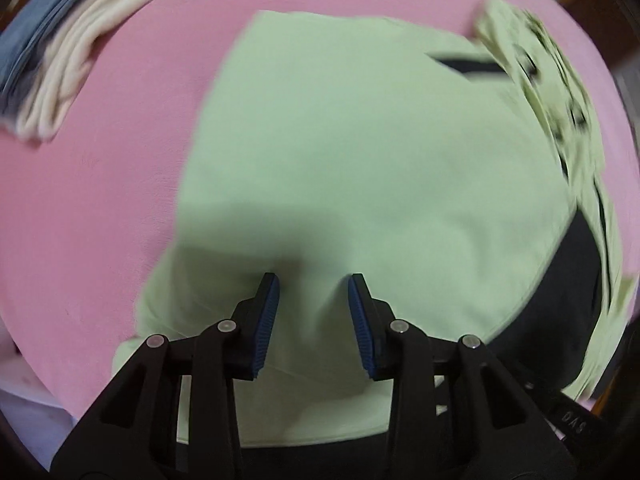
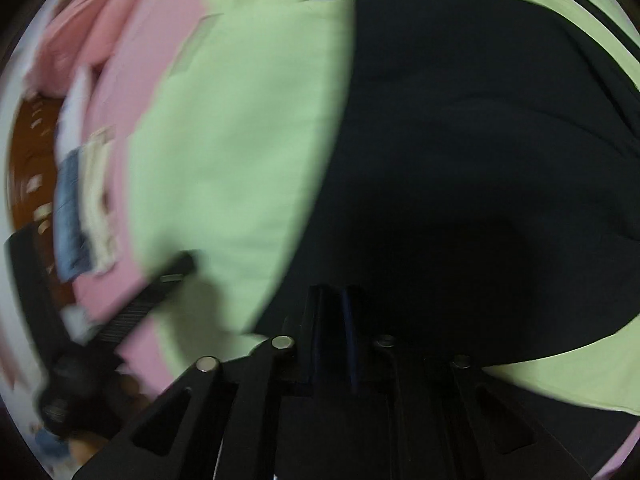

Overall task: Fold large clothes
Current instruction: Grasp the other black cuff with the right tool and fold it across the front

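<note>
A large light-green garment (image 1: 360, 152) with black panels (image 1: 560, 304) lies partly folded on a pink sheet (image 1: 100, 208). A printed part of it (image 1: 556, 92) is turned up at the far right. My left gripper (image 1: 314, 284) is open just above the garment's near edge, with cloth below and between the blue pads (image 1: 268, 320). In the right wrist view the garment (image 2: 232, 152) and its black panel (image 2: 460, 168) fill the frame, blurred. My right gripper (image 2: 336, 300) has its fingers close together over the black panel; whether cloth is pinched is unclear.
A stack of folded cream and blue clothes (image 1: 60, 60) lies at the far left of the sheet; it also shows in the right wrist view (image 2: 86, 208). The left gripper's body (image 2: 132, 308) shows at lower left there. A brown floor (image 2: 28, 168) lies beyond the bed edge.
</note>
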The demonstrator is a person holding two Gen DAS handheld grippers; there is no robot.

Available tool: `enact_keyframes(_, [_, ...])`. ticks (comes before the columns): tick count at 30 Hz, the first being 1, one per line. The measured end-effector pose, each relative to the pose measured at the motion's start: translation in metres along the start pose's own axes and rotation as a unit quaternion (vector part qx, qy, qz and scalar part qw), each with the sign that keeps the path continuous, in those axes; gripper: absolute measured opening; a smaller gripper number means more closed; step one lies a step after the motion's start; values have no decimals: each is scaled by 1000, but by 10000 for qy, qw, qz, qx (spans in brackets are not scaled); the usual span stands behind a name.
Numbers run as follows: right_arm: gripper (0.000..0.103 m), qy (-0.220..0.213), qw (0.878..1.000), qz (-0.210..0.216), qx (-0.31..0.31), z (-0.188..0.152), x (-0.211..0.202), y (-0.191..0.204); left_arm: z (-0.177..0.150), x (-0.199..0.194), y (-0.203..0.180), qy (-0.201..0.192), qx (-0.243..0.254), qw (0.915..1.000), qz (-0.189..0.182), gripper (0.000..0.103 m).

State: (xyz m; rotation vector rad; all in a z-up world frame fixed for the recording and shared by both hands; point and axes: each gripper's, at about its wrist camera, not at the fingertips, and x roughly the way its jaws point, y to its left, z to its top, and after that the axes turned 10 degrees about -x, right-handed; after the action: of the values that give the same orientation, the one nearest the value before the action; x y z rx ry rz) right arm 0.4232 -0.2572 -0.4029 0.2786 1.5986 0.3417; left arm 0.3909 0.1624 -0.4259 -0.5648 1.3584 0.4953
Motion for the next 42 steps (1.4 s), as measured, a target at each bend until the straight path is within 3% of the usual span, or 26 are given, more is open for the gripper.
enact_keyframes(2, [1, -275, 9991, -201, 257, -5, -14, -28, 9, -4, 20, -129, -207, 9996, 117, 33])
enact_keyframes(3, [1, -464, 9956, -762, 283, -10, -28, -44, 12, -6, 28, -248, -221, 9989, 331, 33])
enact_keyframes(6, [0, -870, 9782, -1871, 246, -22, -54, -86, 23, -6, 49, -510, -35, 9895, 1348, 34])
enact_keyframes(7, [0, -950, 9795, -1747, 326, -26, -60, -99, 26, -10, 56, -570, -13, 9882, 1422, 34])
enact_keyframes(9, [0, -1155, 9836, -1324, 414, -34, -74, -108, 29, -31, 60, -951, -9, 9892, 1116, 33])
enact_keyframes(12, [0, -1935, 9740, -1082, -464, -41, -97, -73, 31, -65, 48, -1328, 238, 9909, -36, 33])
enact_keyframes(13, [0, -2009, 9739, -790, -703, -37, -96, -60, 33, -68, 38, -1104, 353, 9918, -546, 33])
enact_keyframes(16, [0, -1705, 9818, 212, -813, -11, -65, -23, 42, -44, 5, -197, 372, 9904, -1317, 29])
enact_keyframes(19, [0, -1276, 9827, 1268, -445, 14, -18, 11, 45, -12, -15, 226, 361, 9911, -1258, 28])
enact_keyframes(21, [0, -1132, 9808, 1547, -350, 26, 10, 29, 51, 6, -23, 205, 387, 9930, -1097, 27])
enact_keyframes(24, [0, -1289, 9856, 980, -478, 36, 23, 38, 62, 14, -11, 66, 252, 9941, -1055, 22])
enact_keyframes(25, [0, -1367, 9869, 739, -433, 42, 21, 30, 66, 16, -7, 35, 191, 9950, -976, 15])
enact_keyframes(26, [0, -1468, 9868, 596, -332, 41, 15, 18, 71, 17, -1, -69, 121, 9969, -775, 9])
enact_keyframes(29, [0, -1906, 9802, 535, 57, 29, -11, -42, 84, 18, 21, -687, 118, 9975, 117, 9])
enact_keyframes(31, [0, -1902, 9807, -289, 344, 19, -23, -76, 90, 22, 40, -725, -55, 9971, 206, 9])
enact_keyframes(32, [0, -1906, 9794, -445, 499, 10, -28, -95, 93, 22, 48, -730, -139, 9971, 161, 9])
enact_keyframes(34, [0, -2120, 9727, -142, 935, -10, -39, -130, 97, 21, 59, -884, -252, 9950, 391, 9])
enact_keyframes(35, [0, -2224, 9681, 232, 1128, -21, -40, -143, 99, 21, 64, -930, -264, 9944, 429, 9])
enact_keyframes(37, [0, -2293, 9642, 389, 1272, -28, -34, -152, 102, 22, 72, -873, -316, 9950, 378, 9])
enact_keyframes(38, [0, -2313, 9647, 240, 1238, -31, -32, -145, 102, 21, 73, -877, -281, 9950, 394, 9])
enact_keyframes(42, [0, -2283, 9650, -872, 951, -2, -37, -119, 97, 11, 73, -914, -118, 9945, 494, 9])
